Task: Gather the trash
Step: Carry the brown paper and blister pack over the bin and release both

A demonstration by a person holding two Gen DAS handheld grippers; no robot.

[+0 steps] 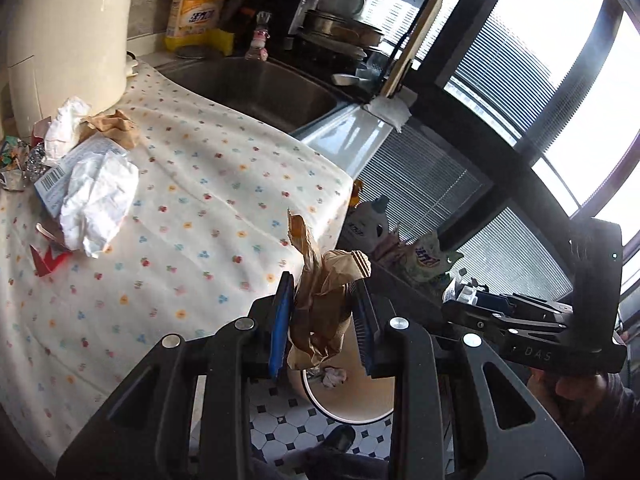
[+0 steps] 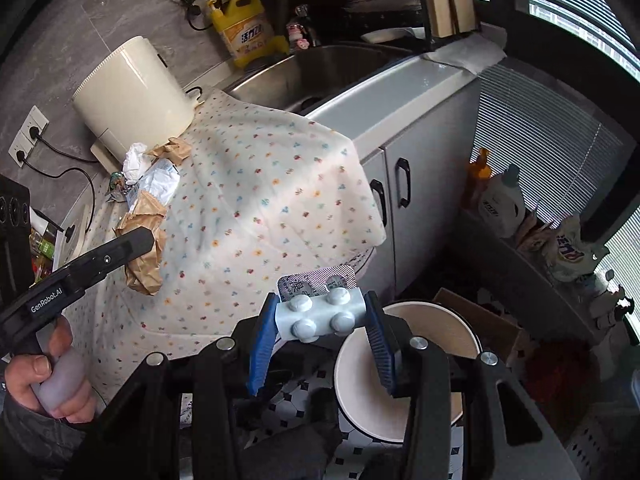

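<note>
left gripper (image 1: 324, 320): pads clamped on crumpled brown paper scrap (image 1: 320, 304), long axis upright. right gripper (image 2: 322, 322): blue pads pinching silver pill blister pack (image 2: 320, 312), lying crosswise. round cream waste bin (image 2: 404, 376): on floor, directly below both, right nearer.

Kitchen, daylit. Counter under a spotted cloth (image 2: 256, 200); steel sink (image 1: 260, 84) set in beside it. Grey cabinet (image 2: 400, 184) below, two black handles. Wall (image 2: 80, 28) of grey stone-look tile, with sockets (image 2: 28, 136) and plugged cords. Floor (image 1: 288, 424) of white tiles with small black diamonds. Large windows (image 1: 560, 60) in dark frames, slatted blinds partly down, bright light outside. Low ledge (image 2: 532, 256) under the window carrying bottles. Dish rack (image 1: 344, 16) behind the sink.
</note>
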